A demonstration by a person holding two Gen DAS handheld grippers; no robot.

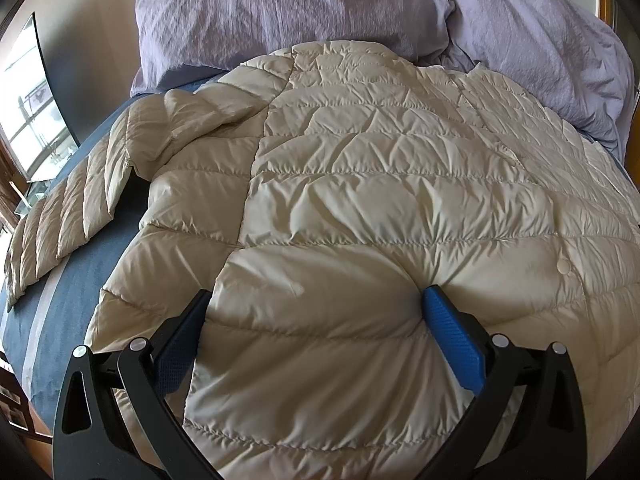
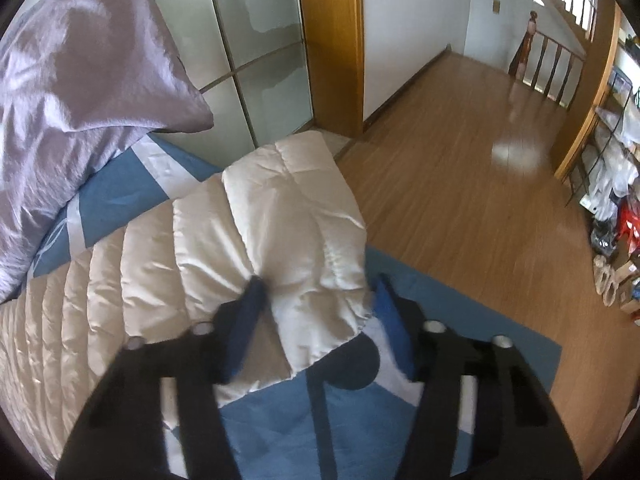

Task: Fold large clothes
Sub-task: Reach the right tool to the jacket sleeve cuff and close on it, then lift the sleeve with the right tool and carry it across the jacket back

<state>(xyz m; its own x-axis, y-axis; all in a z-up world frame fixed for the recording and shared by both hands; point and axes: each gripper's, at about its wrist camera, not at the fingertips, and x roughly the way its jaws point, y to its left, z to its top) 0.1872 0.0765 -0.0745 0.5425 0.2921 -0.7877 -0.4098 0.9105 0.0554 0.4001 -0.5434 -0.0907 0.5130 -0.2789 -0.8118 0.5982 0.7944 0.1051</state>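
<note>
Left wrist view shows me the cream quilted down jacket (image 1: 360,184) spread flat on the bed (image 1: 80,264), its collar end toward the lavender pillows (image 1: 288,12), one sleeve (image 1: 68,208) thrown out to the side. My left gripper (image 1: 316,304) straddles a puffed panel near the hem with its fingers (image 1: 452,340) spread wide and pressed into the padding, released, not pinching; I judge it is there to pin the body down while the other hand works. In the right wrist view, my right gripper (image 2: 316,292) brackets the other sleeve's cuff (image 2: 304,264) near the bed's edge, fingers (image 2: 248,308) partly drawn in around it. The picture is blurred, so I cannot tell whether they truly clench the cuff.
</note>
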